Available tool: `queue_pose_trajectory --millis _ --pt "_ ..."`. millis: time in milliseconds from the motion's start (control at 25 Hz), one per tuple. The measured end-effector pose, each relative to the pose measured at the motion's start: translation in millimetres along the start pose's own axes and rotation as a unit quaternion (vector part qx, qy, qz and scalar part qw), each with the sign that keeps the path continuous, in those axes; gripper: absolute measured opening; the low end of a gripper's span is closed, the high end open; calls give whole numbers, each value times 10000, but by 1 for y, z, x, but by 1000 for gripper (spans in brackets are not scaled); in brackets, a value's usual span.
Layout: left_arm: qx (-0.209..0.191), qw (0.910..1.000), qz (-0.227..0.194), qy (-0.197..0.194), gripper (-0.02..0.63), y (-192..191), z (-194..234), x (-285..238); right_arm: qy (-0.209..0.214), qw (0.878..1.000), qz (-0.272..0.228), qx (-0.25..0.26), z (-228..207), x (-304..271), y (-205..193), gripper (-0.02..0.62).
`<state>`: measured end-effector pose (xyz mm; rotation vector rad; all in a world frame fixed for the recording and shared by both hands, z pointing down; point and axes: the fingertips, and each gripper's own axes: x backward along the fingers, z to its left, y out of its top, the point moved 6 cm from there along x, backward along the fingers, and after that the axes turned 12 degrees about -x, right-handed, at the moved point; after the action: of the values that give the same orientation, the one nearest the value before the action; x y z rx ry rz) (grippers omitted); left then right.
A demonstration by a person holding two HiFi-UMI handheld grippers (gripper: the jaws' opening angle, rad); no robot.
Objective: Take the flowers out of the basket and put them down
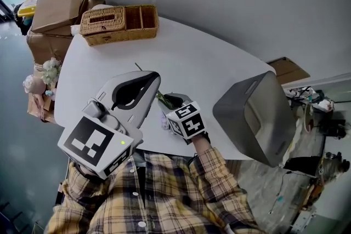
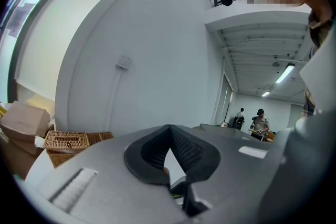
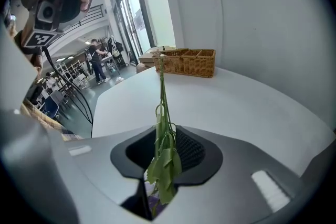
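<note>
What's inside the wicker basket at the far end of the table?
The wicker basket has two open compartments that look empty from the head view. Its lidded section with a slot hides whatever lies under it.

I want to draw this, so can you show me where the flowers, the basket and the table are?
flowers (image 3: 161, 94), right gripper view, on the green stems.
basket (image 1: 118, 35), head view, on its woven front wall.
table (image 1: 208, 57), head view, on its bare white top.
</note>
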<state>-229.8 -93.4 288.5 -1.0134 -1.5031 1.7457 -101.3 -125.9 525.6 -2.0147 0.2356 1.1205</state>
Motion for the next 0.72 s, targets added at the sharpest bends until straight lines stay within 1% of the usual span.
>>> queue_pose_trajectory --millis 200,240,360,400,480,720 --pt "27 10000 38 56 14 -5 0 4 144 9999 66 -28 5 -7 0 134" --pt "29 10000 45 69 14 -5 1 5 166 9998 71 -40 7 -8 1 130" --pt "33 9999 61 97 14 -5 0 6 230 9997 37 -91 9 -7 3 149" --pt "31 9999 63 101 14 -5 0 7 262 9996 15 -117 9 -6 4 162" --pt "20 9999 60 98 14 -5 -1 7 328 9993 -46 -173 11 -4 6 168" --pt "-31 10000 38 40 14 -3 -5 6 406 9981 -311 -334 14 6 13 176"
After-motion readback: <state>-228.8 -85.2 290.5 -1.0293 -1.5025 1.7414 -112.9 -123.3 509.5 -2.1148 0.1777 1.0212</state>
